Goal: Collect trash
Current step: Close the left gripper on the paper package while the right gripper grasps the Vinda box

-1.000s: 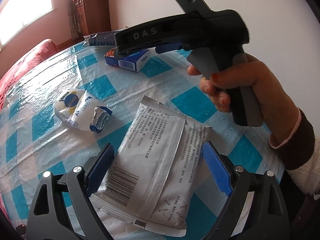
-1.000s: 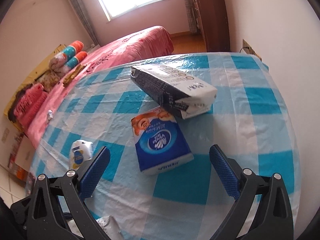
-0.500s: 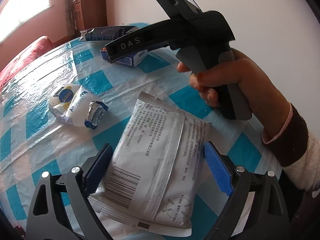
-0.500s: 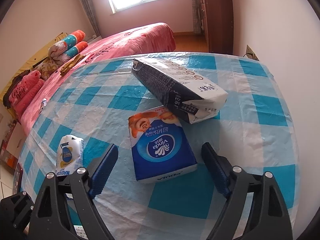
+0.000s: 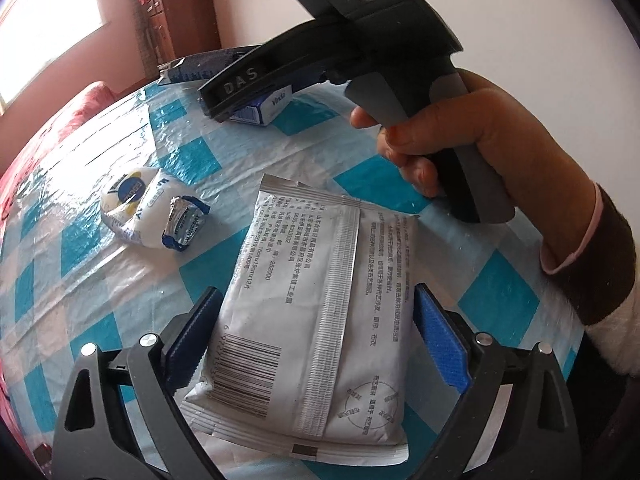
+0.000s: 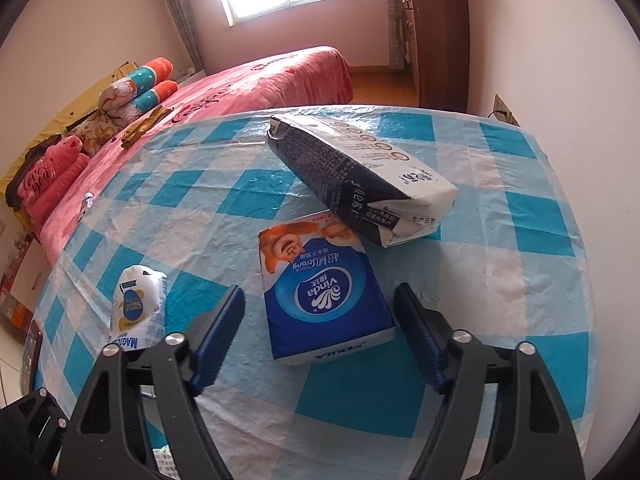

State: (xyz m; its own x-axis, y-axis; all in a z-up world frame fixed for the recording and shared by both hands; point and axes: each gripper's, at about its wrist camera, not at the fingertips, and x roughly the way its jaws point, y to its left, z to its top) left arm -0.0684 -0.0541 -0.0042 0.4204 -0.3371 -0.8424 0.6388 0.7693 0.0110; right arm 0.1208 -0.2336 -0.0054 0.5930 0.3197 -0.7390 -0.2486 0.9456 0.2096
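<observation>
Both tools are held wide apart and nothing is gripped by either. Between the pads of the left tool (image 5: 316, 344) a silver-white foil pouch (image 5: 316, 312) is seen lying flat on the surface (image 5: 80, 288), seam side up, its barcode end nearest the camera; whether the pads touch its edges cannot be told. The pouch is judged light, soft and slightly puffed, with a slick film that may slide under pressure. A hold across its width, near the middle and clear of the thin crimped ends, is thought best, since the ends would fold.

Just past the pouch, to the left, a small crumpled white wrapper (image 5: 152, 212) with a torn blue and silver end is found. It is taken to be nearly weightless and easily crushed, so any pinch on its bulk should serve.

The right tool (image 6: 320, 336) is held by the right hand (image 5: 460, 148), with a blue Vinda tissue pack (image 6: 324, 284) framed ahead of its open pads. That pack is judged soft and springy under a smooth film, and a squeeze across its short sides is favoured. Its far corner is overlapped by a dark and white paper bag (image 6: 360, 176), which looks bulkier and stiffer and may shift if the pack is pulled.

Beyond the surface a red bed (image 6: 260, 84) is seen.
</observation>
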